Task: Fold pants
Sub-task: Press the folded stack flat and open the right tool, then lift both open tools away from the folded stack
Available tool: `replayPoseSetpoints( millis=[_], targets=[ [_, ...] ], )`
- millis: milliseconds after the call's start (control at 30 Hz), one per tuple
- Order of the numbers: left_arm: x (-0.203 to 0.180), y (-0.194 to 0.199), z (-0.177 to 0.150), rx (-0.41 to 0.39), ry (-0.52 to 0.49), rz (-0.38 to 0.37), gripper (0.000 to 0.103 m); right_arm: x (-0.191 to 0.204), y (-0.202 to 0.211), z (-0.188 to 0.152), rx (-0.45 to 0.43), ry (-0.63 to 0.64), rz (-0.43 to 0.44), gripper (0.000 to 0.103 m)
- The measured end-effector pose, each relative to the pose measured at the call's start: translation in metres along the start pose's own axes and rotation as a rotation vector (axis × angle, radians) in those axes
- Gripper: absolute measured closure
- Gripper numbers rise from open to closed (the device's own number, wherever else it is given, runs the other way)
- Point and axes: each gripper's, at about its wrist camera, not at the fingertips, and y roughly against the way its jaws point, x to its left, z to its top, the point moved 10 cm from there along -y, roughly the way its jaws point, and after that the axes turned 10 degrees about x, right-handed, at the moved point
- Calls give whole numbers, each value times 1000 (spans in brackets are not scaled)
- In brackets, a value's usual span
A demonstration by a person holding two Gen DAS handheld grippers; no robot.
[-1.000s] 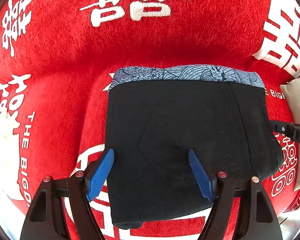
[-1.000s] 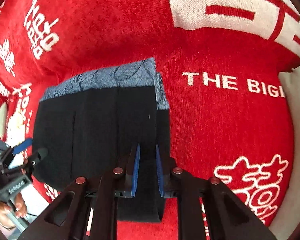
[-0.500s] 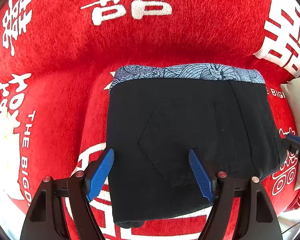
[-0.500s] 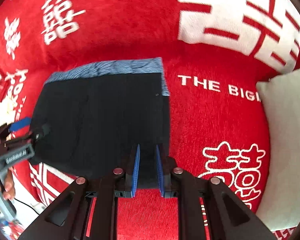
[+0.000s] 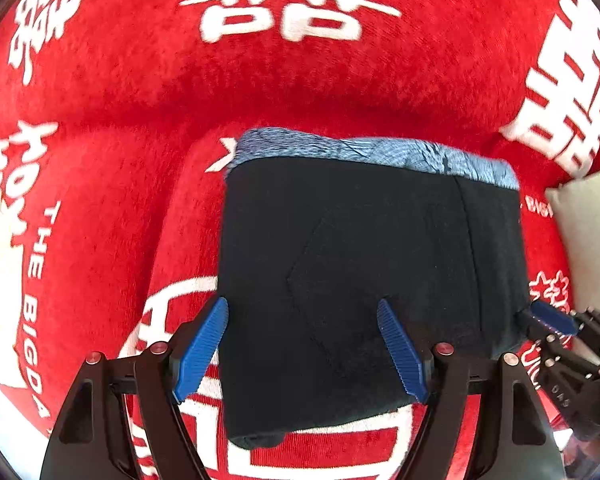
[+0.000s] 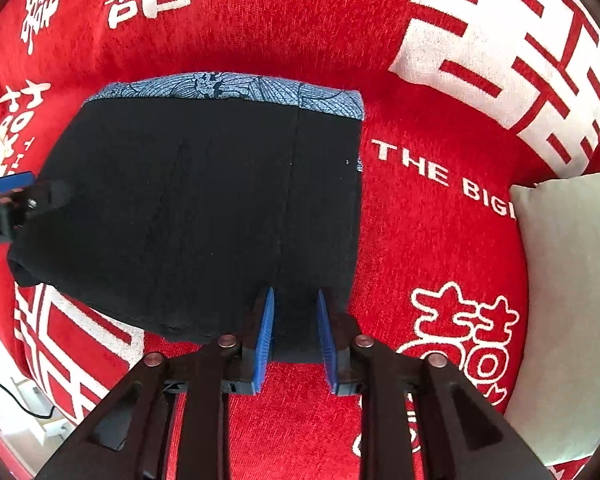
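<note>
Right wrist view alone shows a grey cushion [image 6: 568, 300] beside the folded black pants [image 6: 204, 216], whose blue patterned band faces away and long axis runs crosswise, the right gripper [image 6: 296, 340] just parting off their near edge, the left gripper [image 5: 302, 354] wide open above them.

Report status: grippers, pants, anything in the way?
Left gripper open above the pants. Right gripper jaws just opening, pants' near edge between them. Pants folded flat on red blanket. Grey cushion alongside, clear.
</note>
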Motion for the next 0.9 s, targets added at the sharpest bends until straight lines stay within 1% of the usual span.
replayPoseSetpoints(
  millis=[67, 100, 167, 233, 300, 367, 433, 533, 633, 767, 900],
  targets=[
    [8, 6, -3, -6, 12, -4, 25, -2, 3, -1, 6, -17, 2, 68],
    [11, 9, -4, -11, 13, 1, 25, -4, 4, -1, 10, -27, 8, 67],
    [19, 17, -9, -24, 20, 18, 25, -7, 5, -4, 22, -51, 28, 60],
    [29, 26, -16, -38, 49, 22, 25, -8, 7, -7, 30, -52, 40, 58],
    [40, 39, -27, -63, 103, 22, 25, -6, 12, -10, 38, -37, 52, 52],
    [51, 49, -41, -84, 155, 19, 25, -5, 15, -13, 44, -15, 66, 32],
    [59, 54, -54, -92, 190, 19, 25, -3, 20, -15, 37, 14, 64, 21],
    [72, 57, -77, -78, 232, 25, 25, -5, 31, -19, 21, 44, 45, 21],
    [86, 61, -99, -59, 256, 15, 25, -11, 37, -24, 23, 4, 71, 19],
    [100, 67, -120, -45, 220, 13, 25, -14, 44, -36, 16, -46, 81, 19],
    [107, 73, -137, -32, 172, -6, 25, -5, 51, -66, 35, -54, 97, 19]
  ],
)
